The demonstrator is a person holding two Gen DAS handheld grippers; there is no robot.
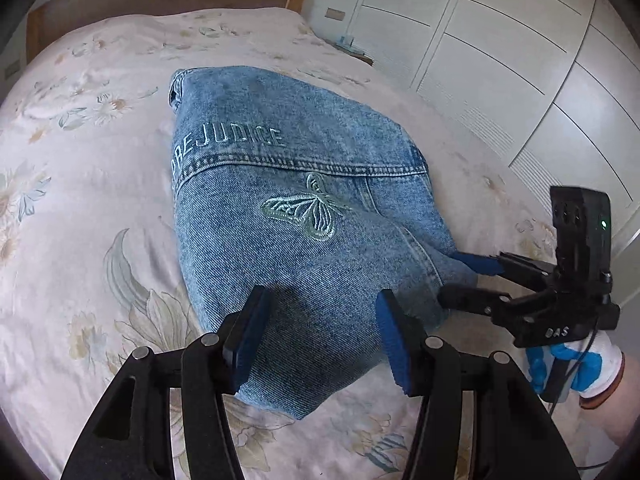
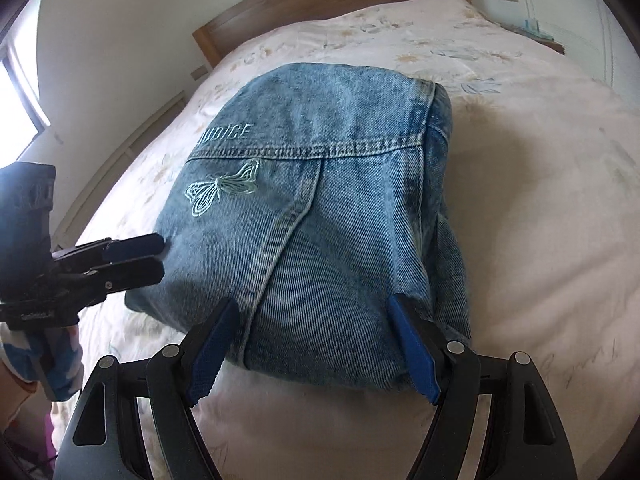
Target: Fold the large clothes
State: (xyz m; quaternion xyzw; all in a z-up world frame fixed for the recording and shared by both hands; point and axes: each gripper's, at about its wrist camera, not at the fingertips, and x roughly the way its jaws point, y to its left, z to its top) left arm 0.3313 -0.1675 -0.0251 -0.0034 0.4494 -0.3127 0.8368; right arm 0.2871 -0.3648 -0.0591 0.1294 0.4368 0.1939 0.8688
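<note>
left gripper (image 1: 320, 344): closest in the left cam, blue pads apart w/ the near left corner of the jacket showing between them; pads don't look like they press the cloth, so it's let go, not holding

right gripper (image 2: 312, 348): closest in the right cam, pads wide apart on both sides of the near right edge of the jacket; not squeezing, nothing held

gloved hand (image 1: 568, 368): blue & white glove, holds the right gripper's handle at the right side of the left cam

step now: I think the fold is nearly done. The jacket is already a small thick bundle & both grippers hang over its near edge, maybe to pat it flat or grab it for 1 more fold

next move needs: both pads to go down on the near edge together & pinch all the layers, not just the top one. It's thick, so a weak pinch could slip

jacket (image 2: 320, 216): blue jean cloth, folded in a fat block, back side up. It has a pale sewn butterfly (image 1: 302, 216), letters above a seam, thick seams going down

where it is: on the bed cover (image 1: 92, 160), about the middle, near edge closest to the grippers

bed cover: pale pink w/ flowers, a bit wrinkly

far back: wood headboard (image 2: 320, 4), white closet doors (image 1: 500, 60)
</note>
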